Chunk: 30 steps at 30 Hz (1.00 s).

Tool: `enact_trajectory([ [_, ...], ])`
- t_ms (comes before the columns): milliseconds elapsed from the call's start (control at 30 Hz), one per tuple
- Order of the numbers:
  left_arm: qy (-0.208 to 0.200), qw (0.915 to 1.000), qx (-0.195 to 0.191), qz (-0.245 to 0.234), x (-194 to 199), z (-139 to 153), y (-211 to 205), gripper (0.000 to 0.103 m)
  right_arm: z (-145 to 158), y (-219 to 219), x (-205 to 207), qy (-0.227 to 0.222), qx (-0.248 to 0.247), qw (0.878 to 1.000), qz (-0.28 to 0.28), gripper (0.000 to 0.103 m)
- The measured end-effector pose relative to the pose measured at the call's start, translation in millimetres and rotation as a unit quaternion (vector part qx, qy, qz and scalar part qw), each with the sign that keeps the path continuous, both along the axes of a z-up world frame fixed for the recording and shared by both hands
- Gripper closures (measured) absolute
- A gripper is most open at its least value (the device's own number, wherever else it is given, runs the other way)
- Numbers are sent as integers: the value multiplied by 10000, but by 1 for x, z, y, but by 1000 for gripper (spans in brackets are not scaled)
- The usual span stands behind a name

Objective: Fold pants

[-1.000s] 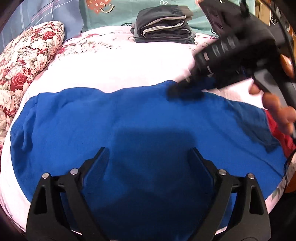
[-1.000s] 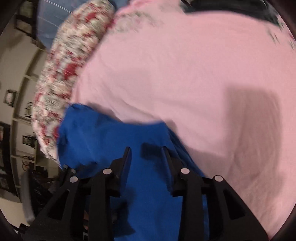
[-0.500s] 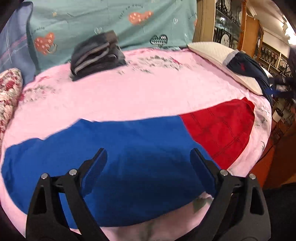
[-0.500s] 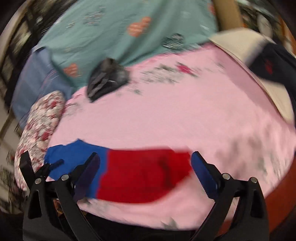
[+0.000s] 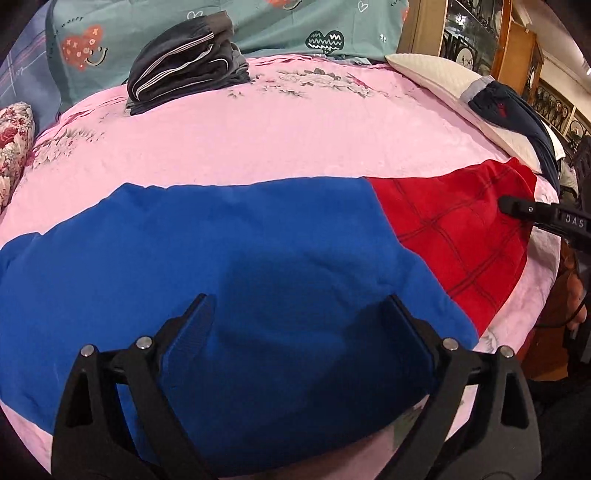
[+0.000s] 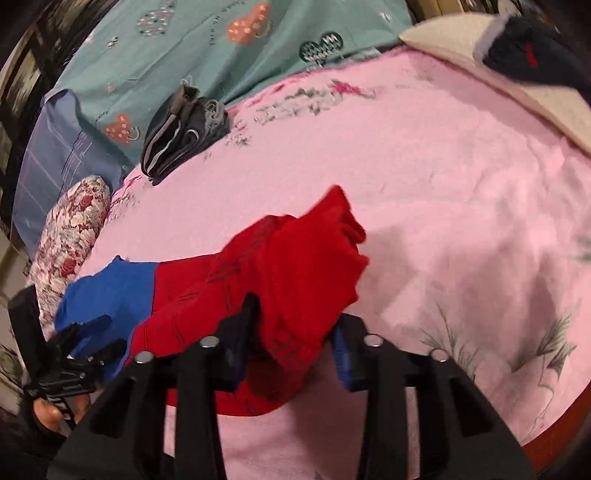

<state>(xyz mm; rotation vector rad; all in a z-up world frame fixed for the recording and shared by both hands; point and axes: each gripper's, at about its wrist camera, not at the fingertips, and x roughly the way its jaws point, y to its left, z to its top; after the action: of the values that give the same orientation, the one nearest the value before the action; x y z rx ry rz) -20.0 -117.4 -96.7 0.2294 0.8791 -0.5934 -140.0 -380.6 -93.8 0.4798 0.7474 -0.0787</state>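
Blue and red pants (image 5: 258, 251) lie spread across the pink bed sheet (image 5: 295, 140), blue part to the left, red checked leg end (image 5: 465, 229) to the right. My left gripper (image 5: 295, 328) is open and empty, hovering over the blue part. My right gripper (image 6: 291, 339) is shut on the red end (image 6: 306, 266) and lifts it off the sheet, bunched up. The right gripper also shows at the right edge of the left wrist view (image 5: 532, 212).
A stack of folded dark pants (image 5: 184, 62) sits at the back of the bed. A floral pillow (image 6: 66, 236) lies at the left, a white pillow (image 5: 454, 85) with dark clothing (image 5: 517, 114) at the right. A teal sheet (image 5: 295, 22) hangs behind.
The right gripper swung from the blue part to the red end, closed on it and lifted it. The left gripper turned right and stayed open above the blue part.
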Motion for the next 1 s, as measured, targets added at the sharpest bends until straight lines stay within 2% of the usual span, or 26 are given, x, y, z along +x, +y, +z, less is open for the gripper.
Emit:
enact_trajectory([
  [100,-25,9999,-133,75,3,4,7,9,18,6,-3,-296,-44,9995,-29,80],
  [200,-94,9989,-341,304,7,13,27,9,56,36,-3,-710,-463,9963,138,81],
  [300,-105,9955,-583,733,16,25,65,9,98,94,8,-1138,-1010,9863,632,81],
  [400,-120,9897,-705,1238,23,31,104,10,119,167,35,-1356,-1547,9684,1411,81],
  [500,-111,9815,-738,1765,25,29,146,10,108,237,71,-1236,-2176,9456,2078,81],
  [600,79,9744,-841,2084,24,20,174,10,56,295,111,-443,-2674,9200,2831,78],
  [633,127,9729,-883,2131,23,18,182,10,35,307,119,-109,-2624,9125,3136,78],
  [667,127,9725,-906,2142,22,17,186,10,22,311,122,87,-2495,9105,3298,76],
  [700,101,9731,-910,2113,21,17,188,10,17,309,119,102,-2268,9127,3397,72],
  [733,55,9745,-885,2061,20,18,187,10,23,302,114,-63,-1959,9169,3477,70],
  [767,29,9754,-860,2030,20,19,186,10,31,294,107,-237,-1717,9210,3488,63],
  [800,3,9767,-824,1983,20,19,184,10,43,283,101,-477,-1405,9255,3485,47],
  [833,-1,9779,-818,1926,20,20,181,10,55,270,93,-742,-1129,9308,3398,40],
  [867,-10,9788,-825,1875,18,21,179,10,69,254,85,-1033,-924,9366,3220,25],
  [900,-44,9802,-799,1812,19,22,177,10,78,242,78,-1198,-822,9404,3076,17],
  [933,-91,9812,-766,1767,18,24,173,10,84,232,73,-1297,-717,9436,2960,11],
  [1000,-100,9828,-717,1701,19,24,167,10,88,217,72,-1239,-568,9494,2829,12],
])
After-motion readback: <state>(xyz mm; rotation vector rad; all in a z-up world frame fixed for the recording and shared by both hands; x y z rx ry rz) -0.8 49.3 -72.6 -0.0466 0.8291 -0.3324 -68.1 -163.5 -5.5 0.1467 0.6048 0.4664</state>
